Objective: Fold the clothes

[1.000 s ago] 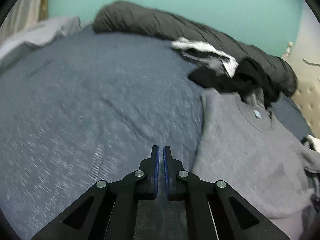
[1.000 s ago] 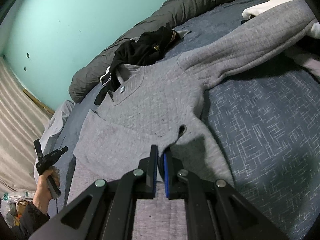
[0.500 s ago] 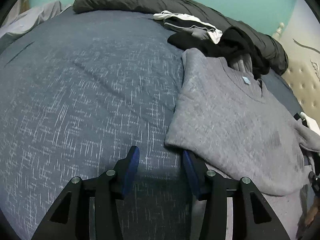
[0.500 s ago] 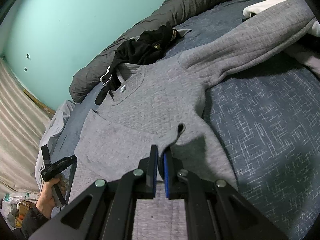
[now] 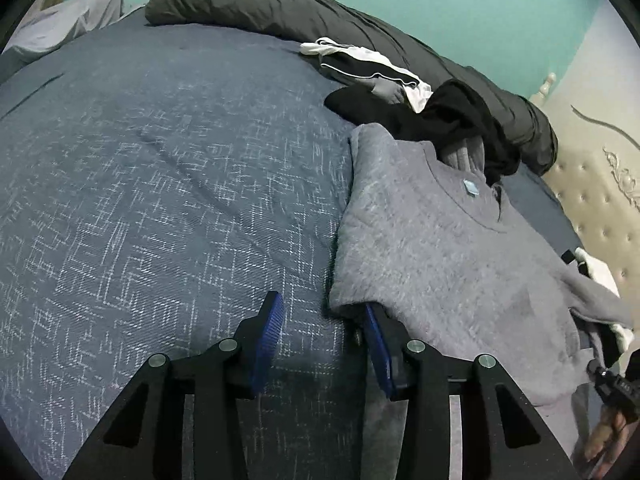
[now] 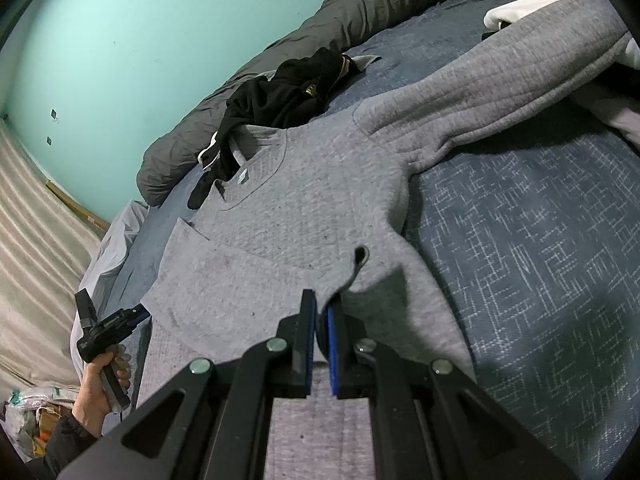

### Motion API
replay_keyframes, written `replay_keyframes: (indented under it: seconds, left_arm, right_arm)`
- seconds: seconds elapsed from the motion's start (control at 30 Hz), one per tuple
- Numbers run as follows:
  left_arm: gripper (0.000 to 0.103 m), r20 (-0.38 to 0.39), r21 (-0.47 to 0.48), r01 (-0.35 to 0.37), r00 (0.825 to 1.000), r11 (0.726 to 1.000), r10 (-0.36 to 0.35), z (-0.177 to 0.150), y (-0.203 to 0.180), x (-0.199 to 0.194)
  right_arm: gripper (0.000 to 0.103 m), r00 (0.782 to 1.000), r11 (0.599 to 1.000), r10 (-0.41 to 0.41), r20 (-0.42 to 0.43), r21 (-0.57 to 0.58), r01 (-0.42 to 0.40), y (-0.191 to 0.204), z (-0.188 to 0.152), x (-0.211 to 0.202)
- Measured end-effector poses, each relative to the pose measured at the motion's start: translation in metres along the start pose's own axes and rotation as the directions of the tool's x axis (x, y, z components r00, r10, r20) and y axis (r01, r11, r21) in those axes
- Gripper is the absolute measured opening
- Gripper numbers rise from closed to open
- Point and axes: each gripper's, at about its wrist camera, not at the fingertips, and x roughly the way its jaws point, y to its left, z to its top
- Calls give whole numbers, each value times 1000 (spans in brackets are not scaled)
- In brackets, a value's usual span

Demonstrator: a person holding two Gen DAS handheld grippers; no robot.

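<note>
Blue bed (image 5: 160, 200), one grey sweatshirt (image 6: 304, 208), two hand-held grippers (image 5: 322, 320) (image 6: 320, 312)

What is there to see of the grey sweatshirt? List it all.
The grey quilted-knit sweatshirt lies flat on the blue patterned bedspread, round neck with a small pale blue label, collar under a black garment. One side is folded in over the body; the other sleeve stretches outward. The right tool pinches its fabric; the closing left tool brackets the folded corner.
</note>
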Motion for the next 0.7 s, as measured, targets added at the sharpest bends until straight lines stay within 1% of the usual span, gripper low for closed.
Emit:
replay_keyframes:
  seconds: [0.23, 0.37, 0.5, 0.63, 0.67, 0.7]
  left_arm:
    - [44, -11, -41, 23, 1000, 999, -24, -10, 3, -10]
    - [44, -22, -4, 9, 1000, 1000, -9, -15, -4, -6]
    - [44, -8, -27, 22, 1000, 999, -22, -10, -3, 4]
    - [44, -6, -2, -1, 1000, 1000, 1, -6, -5, 13]
    - [37, -4, 4, -4, 1000, 1000, 4, -5, -5, 13]
    - [25, -3, 10, -7, 1000, 1000, 7, -5, -5, 14]
  right_arm:
    - [5, 1000, 1000, -3, 2, 1, 3, 1, 0, 0]
    - [5, 1000, 1000, 1, -2, 6, -1, 2, 1, 2]
    - [5, 1000, 1000, 0, -5, -2, 0, 4, 0, 3]
    - [5, 1000, 1000, -5, -4, 4, 5, 1, 1, 3]
    - [5, 1000, 1000, -6, -4, 5, 6, 0, 1, 3]
    - [5, 1000, 1000, -6, -4, 6, 7, 0, 1, 3]
